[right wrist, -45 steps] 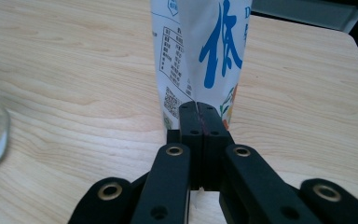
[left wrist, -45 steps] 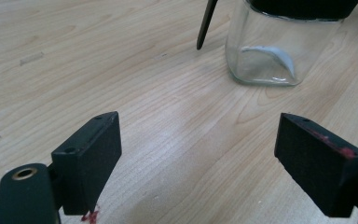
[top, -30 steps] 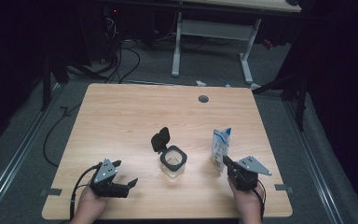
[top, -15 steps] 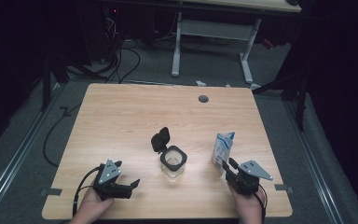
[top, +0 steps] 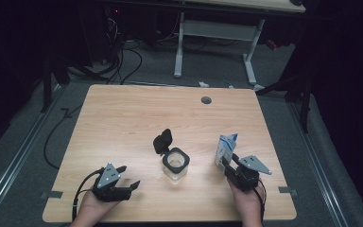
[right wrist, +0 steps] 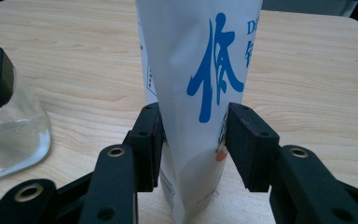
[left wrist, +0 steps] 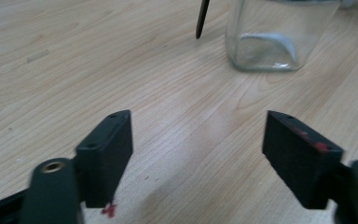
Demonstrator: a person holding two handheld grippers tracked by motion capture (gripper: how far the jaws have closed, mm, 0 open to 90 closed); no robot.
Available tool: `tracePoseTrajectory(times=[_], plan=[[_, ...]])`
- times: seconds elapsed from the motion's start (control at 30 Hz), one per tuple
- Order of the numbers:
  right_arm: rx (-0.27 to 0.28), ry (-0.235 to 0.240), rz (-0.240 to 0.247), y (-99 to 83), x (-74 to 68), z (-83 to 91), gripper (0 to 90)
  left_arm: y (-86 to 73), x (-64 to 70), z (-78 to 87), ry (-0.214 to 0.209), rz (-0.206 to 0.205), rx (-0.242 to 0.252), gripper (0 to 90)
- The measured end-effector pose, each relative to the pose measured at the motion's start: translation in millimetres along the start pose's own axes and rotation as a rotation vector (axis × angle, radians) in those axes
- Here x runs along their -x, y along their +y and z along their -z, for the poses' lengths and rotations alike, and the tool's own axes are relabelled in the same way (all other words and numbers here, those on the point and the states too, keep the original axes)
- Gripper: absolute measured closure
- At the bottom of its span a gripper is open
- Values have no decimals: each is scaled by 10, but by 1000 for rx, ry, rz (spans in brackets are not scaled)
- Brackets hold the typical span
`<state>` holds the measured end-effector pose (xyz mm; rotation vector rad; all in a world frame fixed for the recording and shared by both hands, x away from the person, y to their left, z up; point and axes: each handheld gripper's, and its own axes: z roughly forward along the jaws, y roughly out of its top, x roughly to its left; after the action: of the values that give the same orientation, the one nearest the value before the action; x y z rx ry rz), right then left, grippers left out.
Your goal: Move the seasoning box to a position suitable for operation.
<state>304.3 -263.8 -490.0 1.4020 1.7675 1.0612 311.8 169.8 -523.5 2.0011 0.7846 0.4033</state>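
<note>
Table (top: 123, 123) unchanged, but at lower right of the high view the right gripper (top: 229, 164) has closed on the white pouch (top: 226, 147) and drawn it nearer, suggesting pouring into the open jar (top: 175, 163); left gripper (top: 125, 177) idles, jaws spread.

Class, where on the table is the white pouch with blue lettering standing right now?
In the high view the white pouch stands upright near the table's front right, right of the glass jar, clamped between the right gripper's fingers.

A wooden table (top: 123, 118) with a grommet hole (top: 206, 100); cables (top: 123, 56) on the floor beyond.
</note>
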Motion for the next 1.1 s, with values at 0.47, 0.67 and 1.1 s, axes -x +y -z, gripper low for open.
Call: tracePoseTrajectory(times=[0.47,0.67,1.1], plan=[[48,1,9,-24,5,19,776,-43,-52,-18,-23,57,11,290],[35,-25,22,-14,-46,26,815,-42,-40,-12,-25,34,11,302],[0,-11,14,37,-46,34,829,-54,-39,-10,-31,12,7,305]])
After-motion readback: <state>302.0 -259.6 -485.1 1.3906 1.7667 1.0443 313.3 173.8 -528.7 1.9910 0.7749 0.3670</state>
